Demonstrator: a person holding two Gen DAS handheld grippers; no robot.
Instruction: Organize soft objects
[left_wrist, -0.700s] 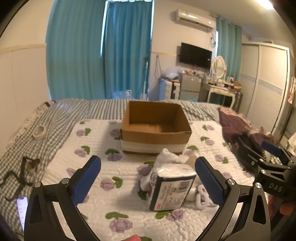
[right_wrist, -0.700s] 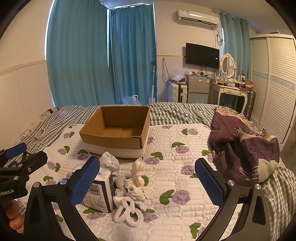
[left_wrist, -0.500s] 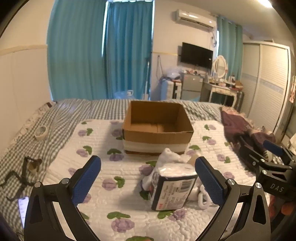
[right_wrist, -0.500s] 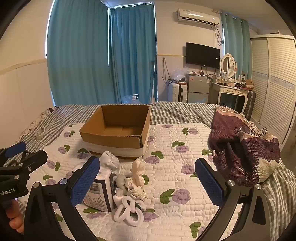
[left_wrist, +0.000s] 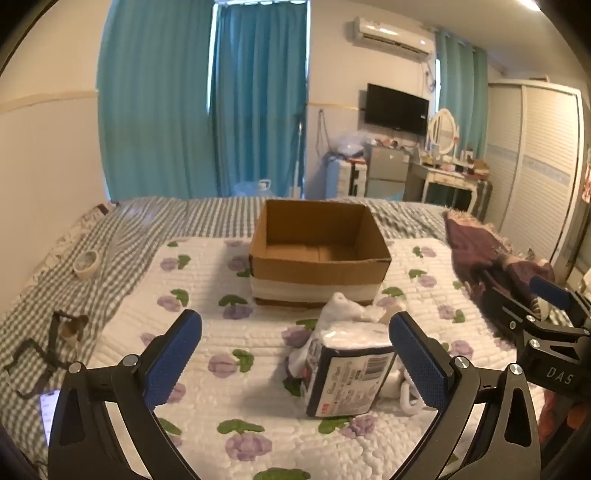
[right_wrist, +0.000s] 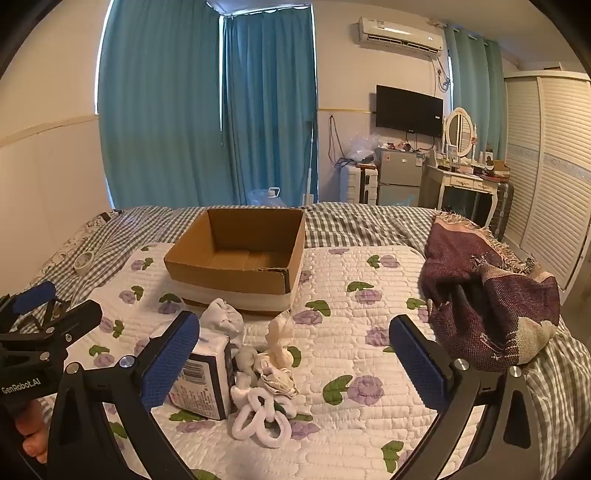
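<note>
Teal curtains (left_wrist: 207, 103) fill the far wall of a bedroom, and the work happens on a bed (left_wrist: 122, 236) with a gray checked cover under a white quilt (left_wrist: 207, 332) printed with purple flowers. At the left edge of the bed lie a roll of tape (left_wrist: 85, 261) and a phone (left_wrist: 50, 406).

Since half a second ago the left gripper (left_wrist: 295, 354) has drifted slightly, so the tissue pack (left_wrist: 347, 373) now sits nearer its right-hand pad; the right gripper (right_wrist: 295, 354) has hardly shifted. Both have their fingers spread wide and hold nothing. My reading is that the sorting has not started: this is an approach, with the left one lining up on the pack.

An open cardboard box (left_wrist: 317, 251) stands mid-quilt, empty as far as its floor shows. Just in front of it the soft things are heaped together: the tissue pack, a balled white sock (right_wrist: 221, 317), cream cloth bits (right_wrist: 279, 339) and looped white hair ties (right_wrist: 258, 417). Farther right a maroon blanket (right_wrist: 487, 295) is bunched at the bed's edge, with a dressing table (right_wrist: 465, 181) and a wardrobe (right_wrist: 554, 166) beyond.
</note>
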